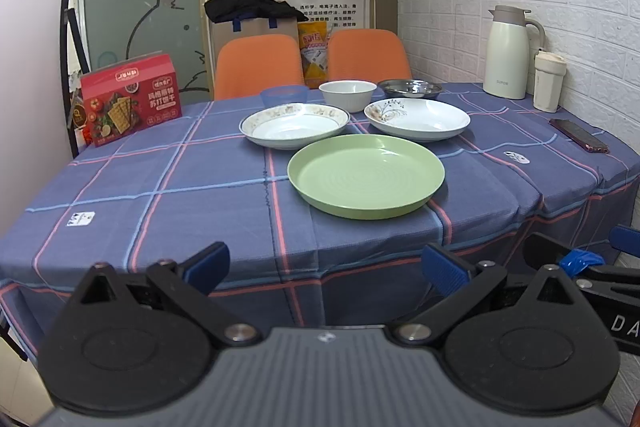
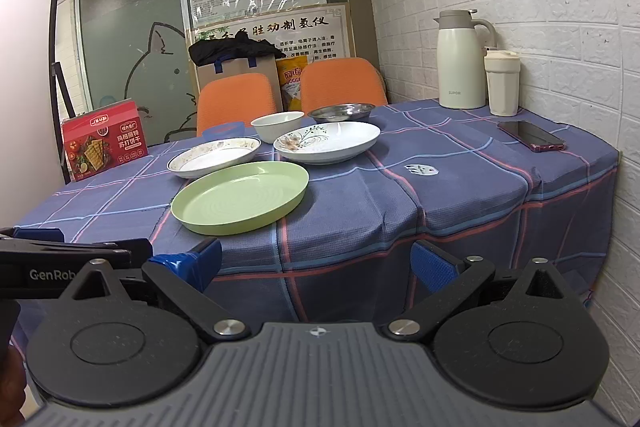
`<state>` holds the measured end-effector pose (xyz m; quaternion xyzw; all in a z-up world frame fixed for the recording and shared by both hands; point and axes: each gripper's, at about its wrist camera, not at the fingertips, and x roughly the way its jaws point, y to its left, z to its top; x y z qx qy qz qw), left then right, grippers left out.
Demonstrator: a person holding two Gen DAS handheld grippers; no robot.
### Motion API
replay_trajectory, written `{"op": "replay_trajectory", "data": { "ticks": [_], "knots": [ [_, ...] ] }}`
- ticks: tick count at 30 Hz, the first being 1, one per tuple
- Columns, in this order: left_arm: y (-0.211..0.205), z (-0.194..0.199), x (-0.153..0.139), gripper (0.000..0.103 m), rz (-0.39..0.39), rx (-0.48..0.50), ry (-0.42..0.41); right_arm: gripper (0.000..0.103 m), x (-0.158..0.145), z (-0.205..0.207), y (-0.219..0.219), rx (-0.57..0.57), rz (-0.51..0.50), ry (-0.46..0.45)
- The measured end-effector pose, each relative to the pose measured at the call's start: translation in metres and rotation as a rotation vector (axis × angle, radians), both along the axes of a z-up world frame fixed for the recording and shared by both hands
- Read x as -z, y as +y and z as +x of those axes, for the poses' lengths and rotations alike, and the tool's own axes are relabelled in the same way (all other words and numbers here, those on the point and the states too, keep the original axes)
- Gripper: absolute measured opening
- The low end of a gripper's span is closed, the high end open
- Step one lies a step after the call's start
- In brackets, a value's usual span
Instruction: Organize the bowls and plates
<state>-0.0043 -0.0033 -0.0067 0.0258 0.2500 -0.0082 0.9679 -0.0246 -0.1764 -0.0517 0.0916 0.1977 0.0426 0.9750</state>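
Hovering off the near table edge w/ both grippers, nothing grasped. Left gripper (image 1: 325,267) has jaws spread wide, empty; right gripper (image 2: 316,263) same, spread and empty. Both sit below tabletop level, aimed at the dishes, so prob the pre-reach stage, task not started by the look of it.

Dish layout on the plaid tablecloth (image 1: 160,187):
- green plate (image 1: 366,175) nearest, just inside the near edge, sitting alone
- gold-rimmed plate (image 1: 295,125) behind it to the left, floral plate (image 1: 417,119) behind to the right; the two nearly touch
- back row: blue bowl (image 1: 284,95), white bowl (image 1: 347,94), steel dish (image 1: 409,89)

Nothing stacked yet. Plates form the front group, bowls the rear, so sorting by type looks natural: plates onto plates, bowls nested.

Judgement: green plate is the easiest first pick, closest and with rim clear all round. It's shallow w/ a low lip, so needs a rim pinch from the side; prob light plastic, may slide on cloth. The ceramic plates are likely heavier, better as stack base.

Non-task stuff is off to the sides: red cracker box (image 1: 130,99) far left, thermos jug (image 1: 508,53) and cream tumbler (image 1: 549,81) by the brick wall, phone (image 1: 578,135) near the right edge. Watch the phone when the right gripper swings in.
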Motion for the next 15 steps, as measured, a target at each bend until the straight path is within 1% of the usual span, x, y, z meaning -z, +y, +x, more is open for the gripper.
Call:
{"op": "replay_trajectory", "data": {
  "ticks": [6, 15],
  "knots": [
    [0.0011, -0.0001, -0.0004, 0.101, 0.001, 0.000, 0.000, 0.089, 0.0014, 0.0048, 0.0062, -0.001, 0.001, 0.003],
    [0.0019, 0.0002, -0.0005, 0.101, 0.003, -0.002, 0.001, 0.089, 0.0027, 0.0018, 0.0048, -0.005, -0.008, 0.012]
  ]
}}
